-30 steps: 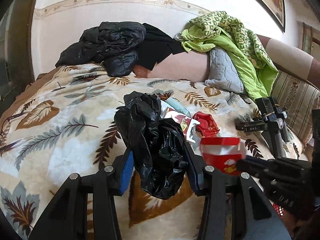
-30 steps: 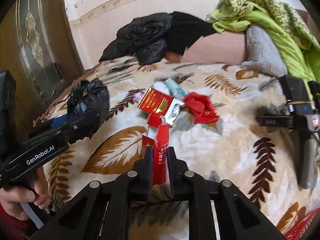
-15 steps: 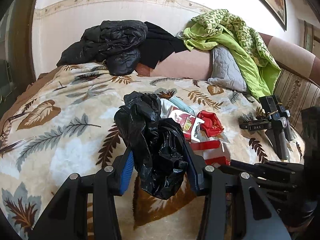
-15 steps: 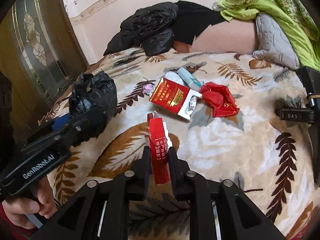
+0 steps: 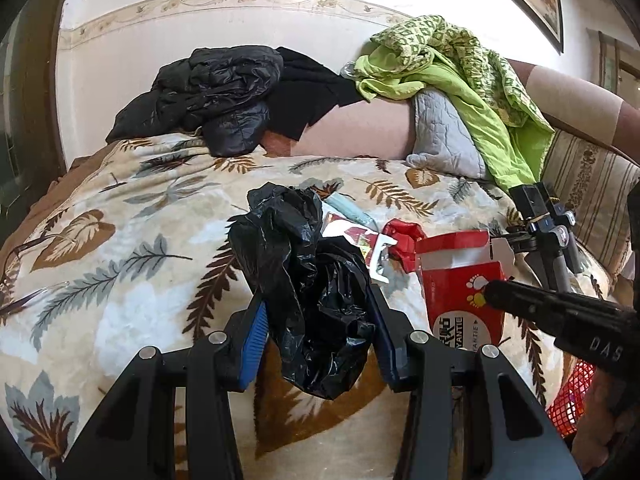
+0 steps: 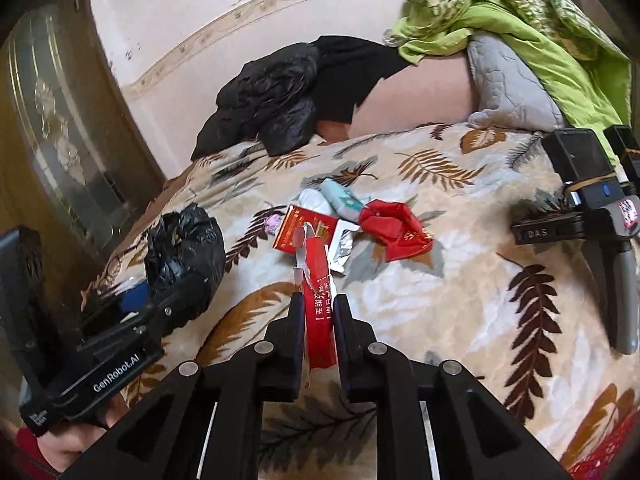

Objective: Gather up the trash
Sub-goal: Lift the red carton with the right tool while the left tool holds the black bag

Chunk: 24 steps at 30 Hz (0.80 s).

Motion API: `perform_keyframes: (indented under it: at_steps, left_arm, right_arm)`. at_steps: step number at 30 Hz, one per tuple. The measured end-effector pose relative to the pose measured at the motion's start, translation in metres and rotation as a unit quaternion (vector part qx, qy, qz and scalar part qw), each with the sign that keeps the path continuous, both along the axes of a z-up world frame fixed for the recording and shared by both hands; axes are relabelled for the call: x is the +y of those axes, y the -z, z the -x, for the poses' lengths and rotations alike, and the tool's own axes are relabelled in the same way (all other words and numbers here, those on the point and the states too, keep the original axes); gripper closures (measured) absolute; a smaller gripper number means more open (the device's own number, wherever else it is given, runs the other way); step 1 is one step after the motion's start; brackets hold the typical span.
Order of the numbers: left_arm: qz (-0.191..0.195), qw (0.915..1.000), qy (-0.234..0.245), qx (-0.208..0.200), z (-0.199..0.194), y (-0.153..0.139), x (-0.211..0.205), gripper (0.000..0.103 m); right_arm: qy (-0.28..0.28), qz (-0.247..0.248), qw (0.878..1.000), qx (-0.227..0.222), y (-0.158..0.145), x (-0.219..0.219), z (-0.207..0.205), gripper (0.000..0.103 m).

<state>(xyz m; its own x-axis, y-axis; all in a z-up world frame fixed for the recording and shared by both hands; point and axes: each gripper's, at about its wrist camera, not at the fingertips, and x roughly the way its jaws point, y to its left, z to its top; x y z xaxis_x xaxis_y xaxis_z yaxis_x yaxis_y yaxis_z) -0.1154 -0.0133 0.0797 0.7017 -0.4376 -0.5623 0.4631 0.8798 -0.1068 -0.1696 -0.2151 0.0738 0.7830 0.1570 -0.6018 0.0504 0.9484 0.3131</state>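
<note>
The trash lies in a small heap on the leaf-patterned blanket of the bed: a red cigarette pack with silver foil, a crumpled red wrapper, a pale blue packet and a white piece beside it, all touching or just beside one another. The right claw is closed on a flattened red carton with white print, which stands upright between the pads, above the blanket and in front of the heap. In the left wrist view this carton hangs to the right of the black trash bag. The left claw grips this crumpled bag, and the plastic bulges above and below the blue pads. A black camera mount lies on the blanket at the right, well apart from the heap. Black jackets and a green cloth lie at the far side of the bed.
</note>
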Motion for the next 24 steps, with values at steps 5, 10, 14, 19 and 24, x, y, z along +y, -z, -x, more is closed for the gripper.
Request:
perform_keyframes:
  at_steps: [5,10,14,19,24]
  left_arm:
    - [-0.001,0.9999,0.011,-0.004,0.001,0.000,-0.009,0.058]
    - [0.002,0.9998,0.020,-0.006,0.002,-0.001,-0.015,0.058]
    - [0.002,0.9996,0.027,-0.008,0.004,-0.001,-0.019,0.058]
    - [0.001,0.9994,0.033,-0.008,0.004,0.000,-0.021,0.058]
    - [0.007,0.9993,0.037,-0.008,0.004,-0.001,-0.022,0.058]
  right_arm:
    - [0.011,0.003,1.000,-0.005,-0.006,-0.005,0.006,0.088]
    - [0.022,0.005,1.000,-0.009,-0.010,-0.010,0.012,0.088]
    - [0.031,0.000,0.999,-0.009,-0.012,-0.016,0.015,0.088]
    - [0.038,0.001,0.999,-0.010,-0.014,-0.017,0.017,0.088]
    - [0.046,0.005,0.999,-0.008,-0.016,-0.019,0.020,0.088]
